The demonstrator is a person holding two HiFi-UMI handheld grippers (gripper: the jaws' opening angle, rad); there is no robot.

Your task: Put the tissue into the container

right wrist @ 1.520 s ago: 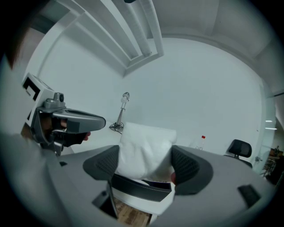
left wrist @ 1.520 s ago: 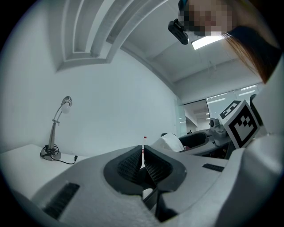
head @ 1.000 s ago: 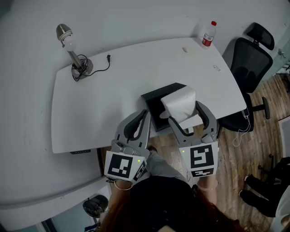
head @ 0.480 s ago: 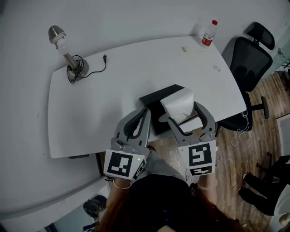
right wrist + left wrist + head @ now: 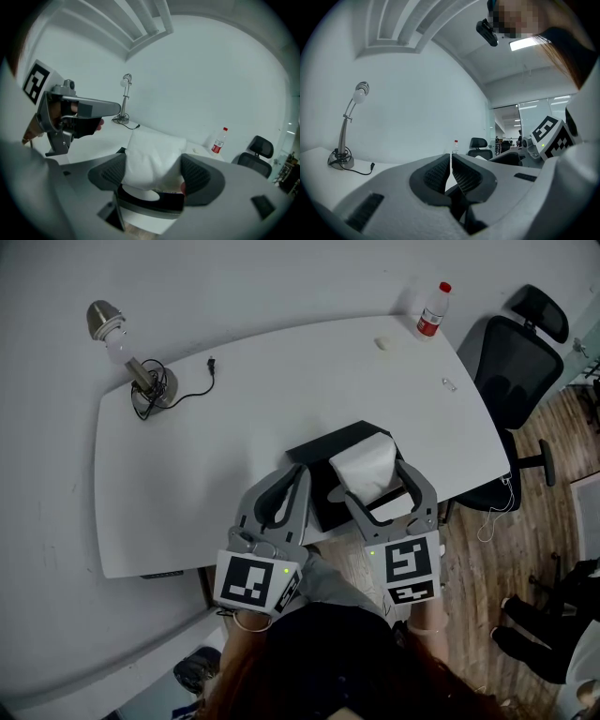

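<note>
Head view, left gripper [image 5: 301, 474]: jaws pressed together with nothing between them, just left of the container.
Right gripper [image 5: 377, 486]: clamped on the white tissue [image 5: 364, 465], one jaw on each side.
Tissue: over the right part of the container; I can't tell whether it touches inside.
Container [image 5: 319, 457]: black, sitting at the table's near edge.
Table [image 5: 281, 381]: white with rounded corners.
Far left corner: lamp [image 5: 127, 348], its cord and plug lying on the top.
Far right corner: bottle [image 5: 431, 310] with a red cap.
Room: pale wall behind, black chair [image 5: 520, 362] at the right end, wood floor [image 5: 553, 493].
</note>
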